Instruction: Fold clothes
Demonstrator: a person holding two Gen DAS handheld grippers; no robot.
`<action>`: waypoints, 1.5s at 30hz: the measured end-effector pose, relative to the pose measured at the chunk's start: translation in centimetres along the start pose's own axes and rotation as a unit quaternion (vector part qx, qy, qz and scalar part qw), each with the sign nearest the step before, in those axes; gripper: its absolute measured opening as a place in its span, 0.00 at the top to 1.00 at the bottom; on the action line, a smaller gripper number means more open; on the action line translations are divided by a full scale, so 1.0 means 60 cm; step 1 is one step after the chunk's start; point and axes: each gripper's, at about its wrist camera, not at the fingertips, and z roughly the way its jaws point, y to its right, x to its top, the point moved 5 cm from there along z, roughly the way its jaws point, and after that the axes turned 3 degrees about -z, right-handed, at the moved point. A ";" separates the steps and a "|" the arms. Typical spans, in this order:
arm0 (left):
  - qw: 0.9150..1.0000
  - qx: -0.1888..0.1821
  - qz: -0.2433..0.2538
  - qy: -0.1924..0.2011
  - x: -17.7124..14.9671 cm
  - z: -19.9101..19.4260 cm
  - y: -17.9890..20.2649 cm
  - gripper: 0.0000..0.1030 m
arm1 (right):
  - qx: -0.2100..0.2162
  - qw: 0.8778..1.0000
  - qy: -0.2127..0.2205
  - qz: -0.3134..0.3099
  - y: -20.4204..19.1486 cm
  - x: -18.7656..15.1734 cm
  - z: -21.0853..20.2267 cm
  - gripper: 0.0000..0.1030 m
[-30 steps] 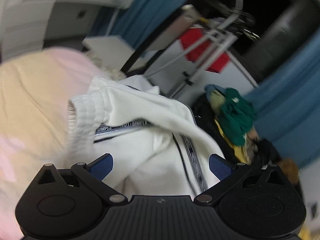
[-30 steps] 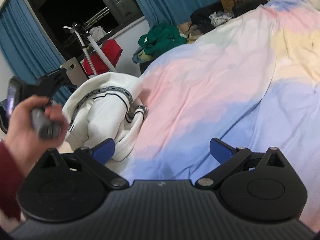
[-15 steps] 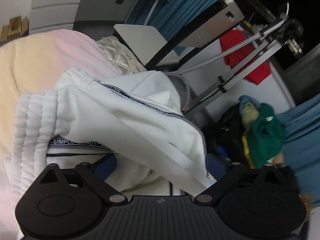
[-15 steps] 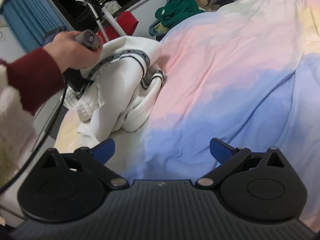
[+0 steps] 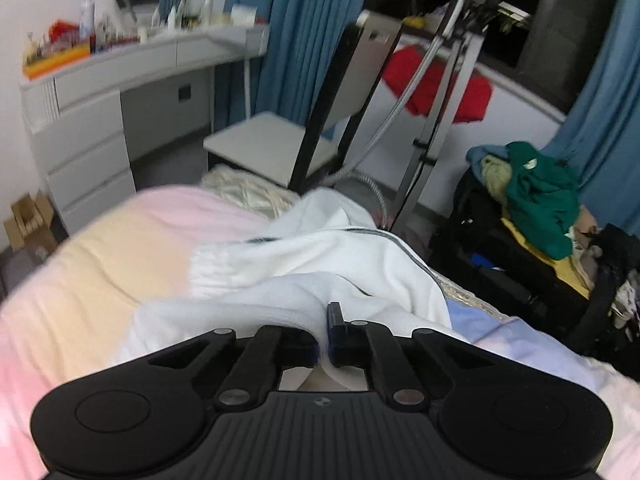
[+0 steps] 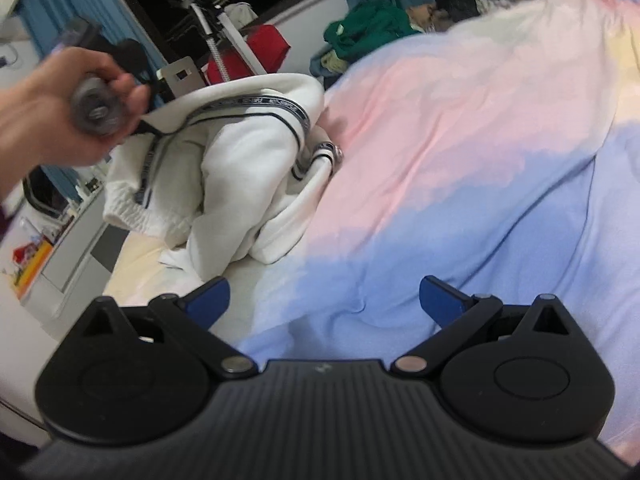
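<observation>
A white sweatshirt (image 6: 240, 160) with dark lettered trim lies bunched at the corner of the bed. In the left wrist view my left gripper (image 5: 323, 334) is shut on a fold of the white sweatshirt (image 5: 320, 264), which drapes forward over the bed corner. The right wrist view shows a hand (image 6: 60, 112) gripping that gripper's handle and lifting the garment's edge off the bed. My right gripper (image 6: 324, 300) stands open above the pastel bedsheet (image 6: 460, 140), to the right of the sweatshirt, with nothing between its blue fingertips (image 6: 210, 300).
Beyond the bed corner stand a chair (image 5: 280, 148), a grey dresser (image 5: 88, 120) with clutter on top, a metal stand with a hose (image 5: 436, 92) and a pile of clothes (image 5: 536, 200) topped by a green garment. Blue curtains hang behind.
My left gripper closed on the sweatshirt fold and rose, lifting the fabric. The right gripper drifted slightly closer to the bedsheet and stayed open.
</observation>
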 end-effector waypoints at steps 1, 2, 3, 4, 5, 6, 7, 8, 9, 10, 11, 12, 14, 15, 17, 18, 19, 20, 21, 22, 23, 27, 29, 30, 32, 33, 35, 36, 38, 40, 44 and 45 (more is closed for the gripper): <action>1.000 -0.007 0.009 0.006 -0.005 -0.025 -0.011 0.96 | 0.001 1.000 0.004 -0.003 -0.003 0.000 -0.005 0.00; 1.000 -0.014 0.015 0.012 -0.011 -0.052 -0.028 0.96 | 0.001 1.000 0.010 -0.005 -0.005 0.001 -0.010 0.00; 0.999 -0.021 0.020 0.017 -0.017 -0.078 -0.044 0.96 | 0.000 1.000 0.016 -0.008 -0.008 0.003 -0.016 0.00; 0.999 -0.030 0.020 0.021 -0.025 -0.103 -0.064 0.96 | -0.002 1.000 0.025 -0.013 -0.010 0.005 -0.022 0.00; 0.999 -0.039 0.021 0.025 -0.032 -0.128 -0.087 0.96 | -0.004 0.999 0.033 -0.017 -0.013 0.008 -0.029 0.00; 0.998 -0.045 0.021 0.031 -0.039 -0.150 -0.112 0.97 | -0.005 0.999 0.040 -0.020 -0.016 0.011 -0.035 0.00; 0.998 -0.052 0.021 0.036 -0.046 -0.172 -0.136 0.97 | -0.005 0.999 0.048 -0.023 -0.019 0.014 -0.041 0.00; 0.997 -0.056 0.026 0.042 -0.051 -0.191 -0.162 0.97 | -0.002 0.998 0.055 -0.025 -0.022 0.016 -0.047 0.00; 0.997 -0.060 0.029 0.049 -0.057 -0.209 -0.187 0.97 | 0.001 0.998 0.061 -0.027 -0.025 0.018 -0.051 0.00; 0.996 -0.061 0.031 0.055 -0.064 -0.226 -0.213 0.97 | 0.004 0.997 0.065 -0.028 -0.029 0.019 -0.054 0.00; 0.996 -0.063 0.031 0.058 -0.072 -0.240 -0.243 0.97 | 0.010 0.997 0.068 -0.030 -0.033 0.019 -0.057 0.00; 0.996 -0.065 0.026 0.060 -0.082 -0.255 -0.277 0.97 | 0.016 0.997 0.070 -0.031 -0.037 0.019 -0.060 0.00; 0.996 -0.060 0.008 0.061 -0.095 -0.263 -0.343 0.97 | 0.028 0.996 0.075 -0.034 -0.045 0.018 -0.067 0.00; 0.997 -0.057 0.002 0.056 -0.103 -0.260 -0.374 0.97 | 0.034 0.996 0.078 -0.036 -0.049 0.019 -0.070 0.00; 0.998 -0.052 -0.017 0.042 -0.121 -0.249 -0.434 0.97 | 0.041 0.995 0.080 -0.044 -0.058 0.017 -0.070 0.00; 0.998 -0.051 -0.029 0.032 -0.131 -0.241 -0.462 0.97 | 0.044 0.995 0.081 -0.048 -0.063 0.015 -0.070 0.01; 0.998 -0.049 -0.041 0.023 -0.140 -0.232 -0.489 0.96 | 0.047 0.994 0.081 -0.051 -0.067 0.013 -0.069 0.02; 0.998 -0.045 -0.045 0.019 -0.149 -0.223 -0.507 0.96 | 0.052 0.994 0.078 -0.052 -0.070 0.011 -0.067 0.02; 0.998 -0.043 -0.046 0.017 -0.159 -0.217 -0.522 0.96 | 0.056 0.994 0.076 -0.054 -0.073 0.009 -0.065 0.03; 0.998 -0.045 -0.047 0.014 -0.168 -0.212 -0.532 0.96 | 0.057 0.994 0.075 -0.057 -0.077 0.007 -0.062 0.04; 0.997 -0.052 -0.049 0.012 -0.177 -0.207 -0.538 0.96 | 0.057 0.994 0.074 -0.060 -0.080 0.005 -0.060 0.04; 0.995 -0.073 -0.069 0.008 -0.203 -0.191 -0.547 0.94 | 0.059 0.995 0.065 -0.048 -0.087 0.003 -0.049 0.04; 0.995 -0.073 -0.072 0.003 -0.213 -0.180 -0.544 0.93 | 0.061 0.996 0.050 -0.039 -0.098 0.018 -0.028 0.04; 0.995 -0.074 -0.073 0.000 -0.218 -0.174 -0.543 0.93 | 0.063 0.996 0.047 -0.038 -0.110 0.034 -0.013 0.04; 0.994 -0.079 -0.081 -0.014 -0.221 -0.153 -0.543 0.92 | 0.069 0.996 0.039 -0.039 -0.138 0.067 0.020 0.04; 0.993 -0.081 -0.087 -0.019 -0.220 -0.142 -0.544 0.92 | 0.073 0.996 0.036 -0.046 -0.159 0.088 0.042 0.03; 0.991 -0.085 -0.099 -0.029 -0.219 -0.119 -0.546 0.89 | 0.076 0.994 0.035 -0.066 -0.202 0.134 0.093 0.09; 0.989 -0.092 -0.110 -0.042 -0.221 -0.110 -0.548 0.88 | 0.076 0.993 0.035 -0.080 -0.225 0.158 0.121 0.15; 0.983 -0.106 -0.132 -0.067 -0.224 -0.090 -0.554 0.85 | 0.066 0.991 0.024 -0.113 -0.275 0.198 0.186 0.18; 0.981 -0.106 -0.142 -0.076 -0.225 -0.073 -0.561 0.81 | 0.047 0.991 0.001 -0.124 -0.312 0.234 0.255 0.18; 0.982 -0.107 -0.136 -0.078 -0.226 -0.050 -0.564 0.81 | 0.004 0.989 -0.046 -0.138 -0.351 0.268 0.371 0.19; 0.983 -0.107 -0.129 -0.074 -0.226 -0.046 -0.561 0.81 | -0.004 0.988 -0.069 -0.135 -0.353 0.265 0.397 0.24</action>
